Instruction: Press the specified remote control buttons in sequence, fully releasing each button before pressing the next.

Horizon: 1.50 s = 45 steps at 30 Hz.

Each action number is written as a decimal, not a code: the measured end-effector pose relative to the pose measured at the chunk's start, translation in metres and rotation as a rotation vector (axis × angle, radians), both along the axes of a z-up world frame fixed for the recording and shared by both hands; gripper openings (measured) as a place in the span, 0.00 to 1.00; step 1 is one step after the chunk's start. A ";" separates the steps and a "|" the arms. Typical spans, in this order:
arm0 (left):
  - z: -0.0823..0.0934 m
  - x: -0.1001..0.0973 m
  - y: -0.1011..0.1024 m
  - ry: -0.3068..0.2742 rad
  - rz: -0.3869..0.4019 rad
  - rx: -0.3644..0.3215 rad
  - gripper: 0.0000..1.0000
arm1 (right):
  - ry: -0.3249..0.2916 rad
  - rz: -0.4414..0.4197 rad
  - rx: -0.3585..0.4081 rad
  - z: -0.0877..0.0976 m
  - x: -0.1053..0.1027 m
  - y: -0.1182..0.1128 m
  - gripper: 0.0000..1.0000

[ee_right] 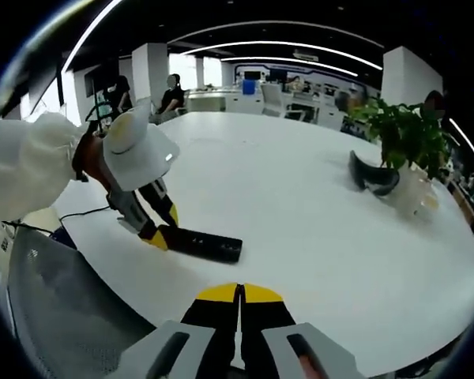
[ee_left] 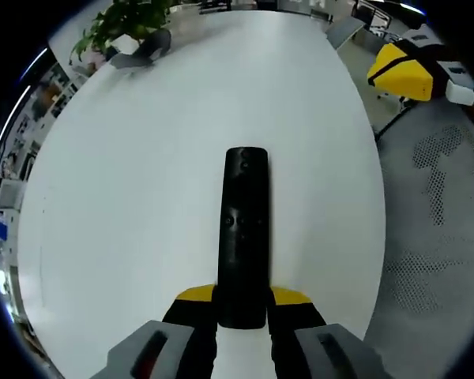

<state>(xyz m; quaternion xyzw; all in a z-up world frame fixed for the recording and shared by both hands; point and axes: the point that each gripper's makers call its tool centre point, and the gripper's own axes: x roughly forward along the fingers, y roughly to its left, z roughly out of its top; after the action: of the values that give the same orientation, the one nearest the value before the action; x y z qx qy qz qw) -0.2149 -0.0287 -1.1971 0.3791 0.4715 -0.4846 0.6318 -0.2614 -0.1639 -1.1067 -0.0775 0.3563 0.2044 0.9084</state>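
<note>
While the left gripper (ee_left: 241,312) clamps the near end of the black remote (ee_left: 244,229) between its yellow-tipped jaws, the remote lies flat on the white table (ee_left: 142,205), buttons up, pointing away toward a plant (ee_left: 122,24) at the far edge. From the right gripper view, the right gripper (ee_right: 239,304) hangs over the table's near edge with its jaws pressed together on nothing, apart from the remote (ee_right: 199,243), which the left gripper (ee_right: 159,229) grips at one end beside a mesh chair (ee_right: 63,308).
</note>
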 end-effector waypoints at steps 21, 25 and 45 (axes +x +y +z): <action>0.001 -0.038 -0.005 0.003 -0.022 -0.002 0.23 | 0.210 0.027 0.046 -0.016 -0.011 0.015 0.00; 0.001 -0.044 -0.006 0.003 -0.015 -0.017 0.23 | 0.254 0.045 0.064 -0.020 -0.012 0.021 0.00; 0.001 -0.080 -0.010 0.006 -0.066 -0.041 0.23 | 0.502 0.101 0.019 -0.055 -0.013 0.031 0.00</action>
<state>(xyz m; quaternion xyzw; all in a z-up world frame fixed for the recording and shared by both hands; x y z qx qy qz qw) -0.2947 -0.0391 -1.1959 0.3799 0.4508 -0.5157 0.6216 -0.2747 -0.1327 -1.1617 -0.0336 0.5646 0.2657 0.7807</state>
